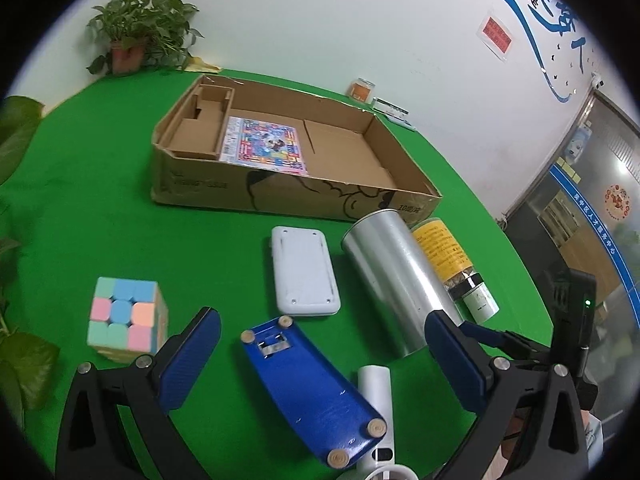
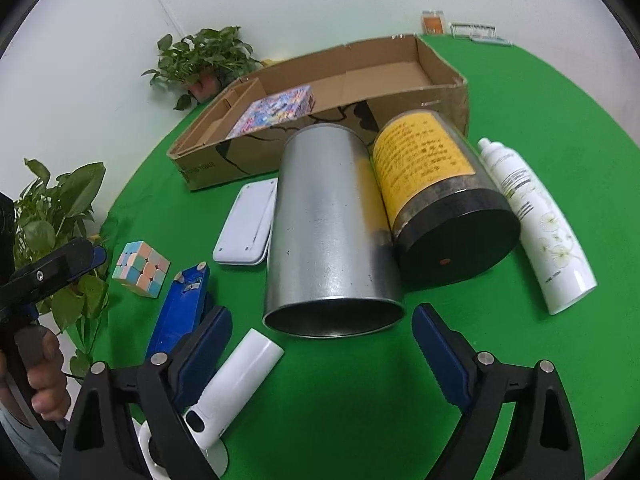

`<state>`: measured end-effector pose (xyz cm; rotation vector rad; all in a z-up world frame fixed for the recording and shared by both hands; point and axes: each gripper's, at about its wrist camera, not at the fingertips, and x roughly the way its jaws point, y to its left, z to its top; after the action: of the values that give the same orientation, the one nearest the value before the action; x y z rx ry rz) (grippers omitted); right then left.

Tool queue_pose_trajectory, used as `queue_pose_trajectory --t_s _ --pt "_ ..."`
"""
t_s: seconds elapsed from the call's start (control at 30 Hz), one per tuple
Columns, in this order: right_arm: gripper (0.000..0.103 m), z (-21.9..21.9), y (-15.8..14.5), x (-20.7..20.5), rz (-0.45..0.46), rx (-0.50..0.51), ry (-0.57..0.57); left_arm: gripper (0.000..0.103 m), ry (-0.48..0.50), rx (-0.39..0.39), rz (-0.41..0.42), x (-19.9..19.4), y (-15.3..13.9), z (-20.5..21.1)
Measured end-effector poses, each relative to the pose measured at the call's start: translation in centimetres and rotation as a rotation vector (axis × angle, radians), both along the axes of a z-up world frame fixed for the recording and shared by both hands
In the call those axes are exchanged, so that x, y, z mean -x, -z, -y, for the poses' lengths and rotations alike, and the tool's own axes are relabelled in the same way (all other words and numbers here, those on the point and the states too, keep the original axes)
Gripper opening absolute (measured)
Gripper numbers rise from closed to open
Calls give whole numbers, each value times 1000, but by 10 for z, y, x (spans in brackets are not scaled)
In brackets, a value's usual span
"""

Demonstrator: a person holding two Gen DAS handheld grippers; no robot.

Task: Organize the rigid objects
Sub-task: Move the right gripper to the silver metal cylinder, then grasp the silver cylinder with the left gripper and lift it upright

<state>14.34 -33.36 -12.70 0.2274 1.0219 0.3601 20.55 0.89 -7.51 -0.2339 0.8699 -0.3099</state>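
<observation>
An open cardboard box lies on the green table, with a colourful flat box inside. In front lie a white device, a blue stapler, a pastel cube, a metal can, a yellow-labelled jar, a white bottle and a white handheld device. My left gripper is open over the stapler. My right gripper is open just before the can's mouth.
Potted plants stand at the table's far left and near left edge. A small orange jar and a flat holder sit by the wall behind the box. The left gripper and hand show in the right wrist view.
</observation>
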Motion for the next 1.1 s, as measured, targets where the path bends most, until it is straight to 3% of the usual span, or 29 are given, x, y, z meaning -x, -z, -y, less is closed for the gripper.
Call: queue_pose_trajectory --t_s 0.1,0.23,0.5,0.6,0.63,0.73,0.8,0.93,1.0,1.1 --pt "84 0 10 -14 -44 20 21 102 22 -1 -16 -10 4 8" --pt "83 1 12 -15 -20 18 26 102 53 8 -34 -19 7 14" --pt "83 -13 2 23 125 344 -19 102 145 69 -101 -39 20 29" --pt "85 -25 -3 34 182 399 -89 102 197 112 -159 -49 28 40" --pt "85 -27 -6 38 197 379 -118 102 215 124 -178 -51 31 44" --pt "90 -14 -22 42 189 192 -153 102 269 145 -239 -59 40 54" --pt "96 2 -27 36 154 67 -126 102 277 152 -277 -63 46 57" --pt "96 24 -17 8 21 -60 -88 102 275 182 -330 -68 53 59" --pt "92 25 -3 -4 -63 -121 -82 102 285 211 -370 -71 59 61" --pt "80 11 11 -20 -141 -134 -113 99 300 301 -438 -77 69 60"
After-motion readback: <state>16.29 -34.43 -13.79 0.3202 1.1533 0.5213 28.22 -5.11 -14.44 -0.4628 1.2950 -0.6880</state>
